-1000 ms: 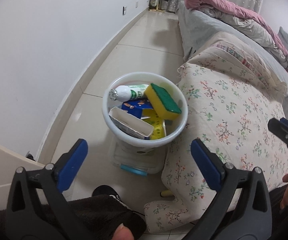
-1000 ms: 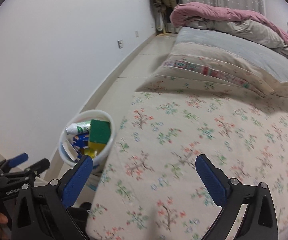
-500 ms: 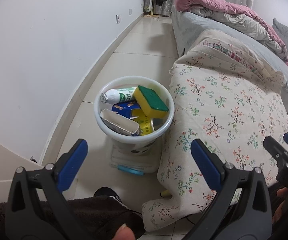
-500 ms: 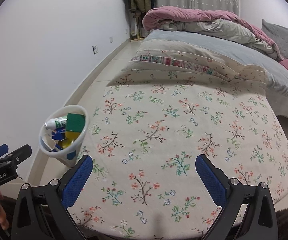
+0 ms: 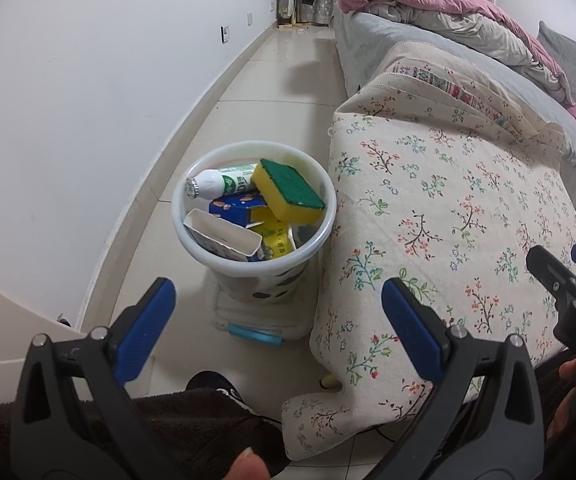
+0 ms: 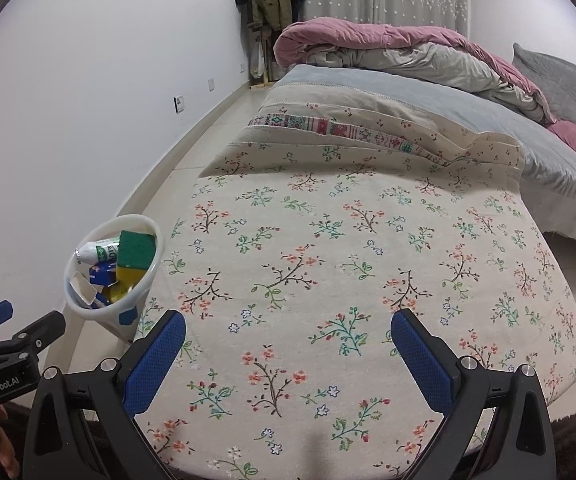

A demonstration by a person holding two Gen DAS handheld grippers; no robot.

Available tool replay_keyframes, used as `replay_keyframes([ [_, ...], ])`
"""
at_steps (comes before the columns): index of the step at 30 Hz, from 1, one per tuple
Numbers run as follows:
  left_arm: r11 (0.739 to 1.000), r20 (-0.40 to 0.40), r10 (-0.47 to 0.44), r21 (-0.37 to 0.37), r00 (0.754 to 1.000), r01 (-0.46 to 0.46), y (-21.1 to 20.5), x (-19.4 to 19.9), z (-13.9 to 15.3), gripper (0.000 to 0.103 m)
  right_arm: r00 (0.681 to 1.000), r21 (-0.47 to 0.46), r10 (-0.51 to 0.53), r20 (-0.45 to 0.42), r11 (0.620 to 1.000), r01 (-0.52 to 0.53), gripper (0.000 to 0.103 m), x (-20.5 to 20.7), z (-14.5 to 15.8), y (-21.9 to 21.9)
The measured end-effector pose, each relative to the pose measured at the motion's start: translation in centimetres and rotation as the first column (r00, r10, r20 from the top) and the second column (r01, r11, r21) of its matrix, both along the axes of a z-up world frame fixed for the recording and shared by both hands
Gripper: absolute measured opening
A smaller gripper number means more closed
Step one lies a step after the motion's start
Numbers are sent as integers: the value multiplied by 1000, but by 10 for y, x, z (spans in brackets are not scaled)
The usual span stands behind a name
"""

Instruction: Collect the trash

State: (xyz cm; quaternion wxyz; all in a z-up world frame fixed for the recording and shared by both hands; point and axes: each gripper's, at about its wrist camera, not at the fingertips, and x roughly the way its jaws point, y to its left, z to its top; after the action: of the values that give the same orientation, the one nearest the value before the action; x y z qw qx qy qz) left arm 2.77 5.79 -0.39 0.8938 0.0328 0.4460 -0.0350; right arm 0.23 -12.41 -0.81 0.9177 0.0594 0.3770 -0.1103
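Observation:
A white trash bin (image 5: 224, 258) stands on the floor beside a table draped in a floral cloth (image 5: 447, 216). It holds a yellow and green sponge (image 5: 289, 192), a white bottle (image 5: 220, 182), a blue carton (image 5: 234, 208) and an open white box (image 5: 224, 236). My left gripper (image 5: 278, 320) is open and empty, above and in front of the bin. My right gripper (image 6: 288, 350) is open and empty, low over the floral cloth (image 6: 347, 264). The bin (image 6: 126, 300) also shows at the left of the right wrist view. The cloth top carries no loose items.
A clear plastic box with a blue latch (image 5: 256, 322) sits under the bin. A white wall (image 5: 88, 80) runs along the left. A bed with a pink and grey duvet (image 6: 407, 52) lies behind the table. Tiled floor (image 5: 280, 76) runs between wall and bed.
Both grippers have drawn back and up from the bin. The right wrist view has swung right, so the cloth top fills it and the bin sits farther left.

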Motion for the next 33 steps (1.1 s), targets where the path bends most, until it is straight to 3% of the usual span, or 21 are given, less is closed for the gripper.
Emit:
replay_keyframes([
  [33,1000,-6,-10,-1,1000,10,-5,-4,0,102,1000,19,4,-1,1000,-4,103,0,-1,0],
])
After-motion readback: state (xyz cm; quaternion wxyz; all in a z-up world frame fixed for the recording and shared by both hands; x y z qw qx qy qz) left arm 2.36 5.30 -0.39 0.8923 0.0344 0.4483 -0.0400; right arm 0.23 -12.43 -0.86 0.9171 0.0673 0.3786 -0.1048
